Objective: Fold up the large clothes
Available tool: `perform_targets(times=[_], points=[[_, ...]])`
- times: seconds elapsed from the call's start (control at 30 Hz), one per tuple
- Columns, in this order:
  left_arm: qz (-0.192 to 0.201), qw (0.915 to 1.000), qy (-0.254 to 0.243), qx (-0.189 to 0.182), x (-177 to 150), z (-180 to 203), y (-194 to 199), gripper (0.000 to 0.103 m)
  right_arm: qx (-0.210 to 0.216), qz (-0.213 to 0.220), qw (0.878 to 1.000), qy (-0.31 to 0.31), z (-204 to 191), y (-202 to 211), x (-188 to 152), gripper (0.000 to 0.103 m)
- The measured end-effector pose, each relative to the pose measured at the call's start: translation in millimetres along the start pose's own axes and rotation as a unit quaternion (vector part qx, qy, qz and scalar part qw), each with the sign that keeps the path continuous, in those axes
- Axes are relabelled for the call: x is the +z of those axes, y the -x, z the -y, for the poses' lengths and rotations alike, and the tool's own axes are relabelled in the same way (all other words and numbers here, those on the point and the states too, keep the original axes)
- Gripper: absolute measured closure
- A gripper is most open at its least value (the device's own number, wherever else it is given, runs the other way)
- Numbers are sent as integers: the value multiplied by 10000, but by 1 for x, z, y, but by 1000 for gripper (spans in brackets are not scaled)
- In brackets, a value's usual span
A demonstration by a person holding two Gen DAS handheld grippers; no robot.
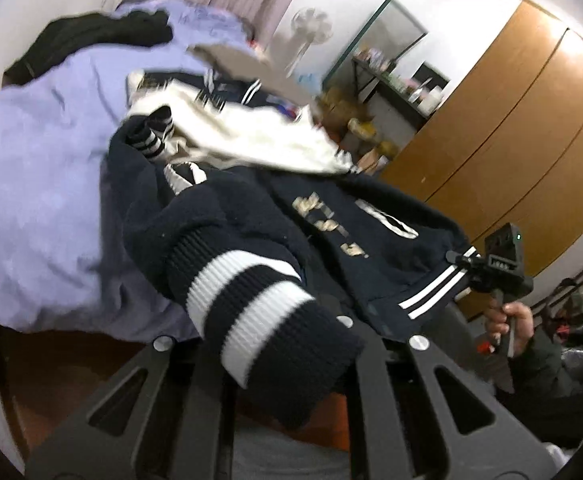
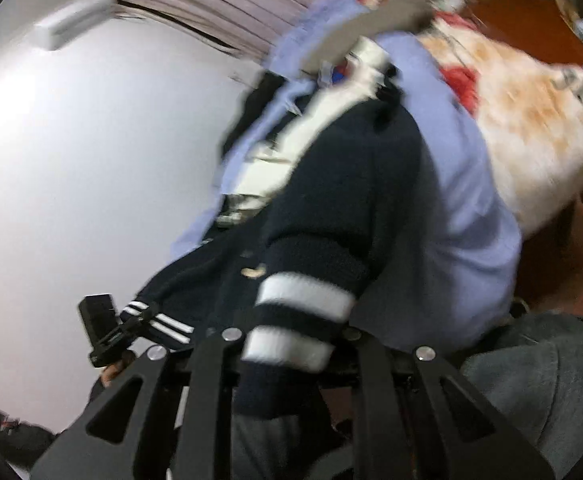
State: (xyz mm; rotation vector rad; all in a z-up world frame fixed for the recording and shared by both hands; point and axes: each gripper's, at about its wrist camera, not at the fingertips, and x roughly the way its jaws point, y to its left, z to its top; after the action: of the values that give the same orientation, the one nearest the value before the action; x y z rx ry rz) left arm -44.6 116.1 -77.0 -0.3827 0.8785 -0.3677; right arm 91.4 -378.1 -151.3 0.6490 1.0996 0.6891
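Lilac bedsheet (image 1: 31,168) underlies the jacket (image 1: 231,216); each hand-held gripper (image 1: 287,344) (image 2: 291,344) clamps a striped cuff.

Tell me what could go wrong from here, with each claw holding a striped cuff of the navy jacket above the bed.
1. Each claw, left and right, pinches only a ribbed cuff; the heavy navy jacket could slide out.
2. The jacket's white lining is bunched near the collar, so a fold made now may trap wrinkles.
3. The body drags on the lilac sheet, which could pull the sheet along and skew the fold.
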Motion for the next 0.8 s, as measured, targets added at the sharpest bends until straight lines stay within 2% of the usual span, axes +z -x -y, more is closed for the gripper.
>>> perform_targets(times=[0.03,0.13,0.2,0.27,0.3,0.37,0.4,0.53,0.6,0.67,0.7,0.73,0.8], points=[[-104,9999,62,81,0,-7,-10,93,-216,-98,9997,-63,6,-11,2,87],[-421,9984,78,380,-13,-18,-31,93,-420,-315,9984,-188,17,-39,2,85],[-568,9968,55,557,-27,-23,-40,91,-551,-296,9979,-156,18,-49,0,77],[-575,9962,180,631,-36,-31,-43,83,-695,-189,9971,-229,23,-59,-3,67],[-572,9960,290,622,-39,-35,-43,66,-722,-153,9968,-310,27,-63,-5,60],[-523,9948,556,668,-46,-48,-40,38,-687,-165,9959,-566,38,-67,-13,50],[-439,9947,643,669,-49,-53,-36,36,-653,-188,9954,-679,39,-65,-14,45],[-335,9912,1188,472,-56,-78,-30,35,-65,98,9949,-1005,49,-56,-11,45],[-302,9897,1329,431,-54,-84,-33,35,151,95,9932,-1154,54,-58,-10,45],[-173,9894,1425,194,-48,-82,-31,35,318,115,9914,-1266,58,-58,-9,45],[-153,9890,1467,97,-46,-81,-31,41,362,110,9908,-1296,59,-58,-9,45],[-166,9884,1510,4,-42,-81,-32,56,365,114,9906,-1312,60,-57,-9,45],[-285,9885,1488,-31,-38,-80,-36,70,387,113,9912,-1257,58,-56,-10,49]])
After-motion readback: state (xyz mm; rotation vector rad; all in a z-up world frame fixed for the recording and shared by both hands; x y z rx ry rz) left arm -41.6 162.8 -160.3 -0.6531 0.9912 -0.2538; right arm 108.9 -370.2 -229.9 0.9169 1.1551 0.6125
